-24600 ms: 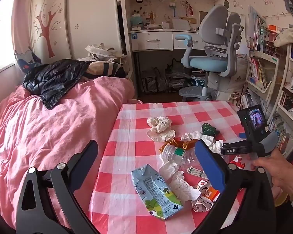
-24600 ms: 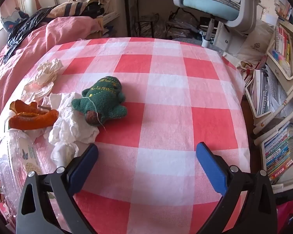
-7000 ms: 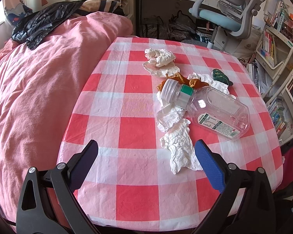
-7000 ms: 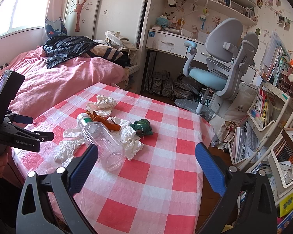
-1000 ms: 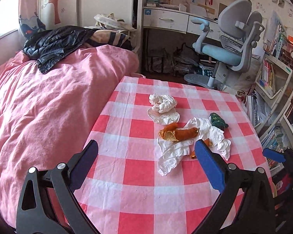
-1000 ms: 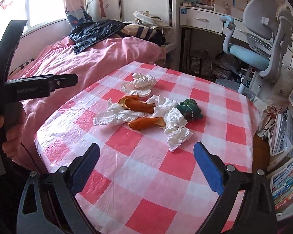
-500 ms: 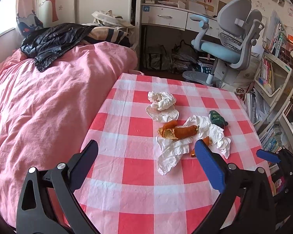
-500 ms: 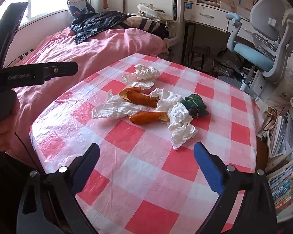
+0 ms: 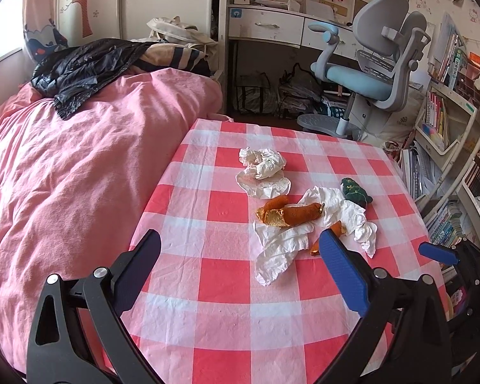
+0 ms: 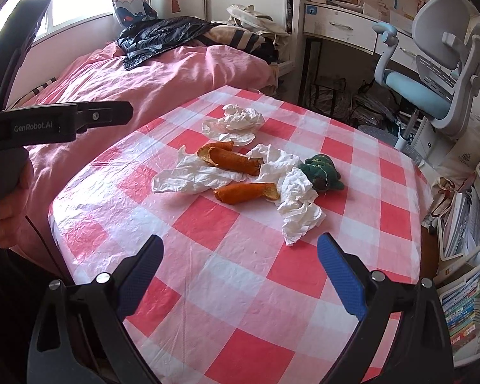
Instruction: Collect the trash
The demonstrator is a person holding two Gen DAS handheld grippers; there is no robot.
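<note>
On the red-and-white checked table (image 9: 224,313) (image 10: 240,288) lie crumpled white tissues (image 9: 283,246) (image 10: 188,177), two orange peel pieces (image 9: 291,215) (image 10: 232,160), a second peel (image 10: 246,192), a crumpled paper wad (image 9: 261,164) (image 10: 240,118) and a small green plush toy (image 9: 355,190) (image 10: 321,168). My left gripper (image 9: 240,268) is open and empty, above the table's near edge, short of the tissues. My right gripper (image 10: 240,265) is open and empty, nearer than the trash pile. The right gripper's blue fingertips (image 9: 436,252) show at the table's right edge.
A pink bed (image 9: 64,176) with a black jacket (image 9: 86,67) adjoins the table's left side. A desk (image 9: 265,28) and a grey-blue office chair (image 9: 377,73) stand behind. Bookshelves (image 9: 448,121) line the right. The left gripper's handle and hand (image 10: 12,147) show at left.
Both grippers have moved slightly closer to the trash pile. Since several seconds ago the plastic bottle, the carton and other scraps are gone from the table.
</note>
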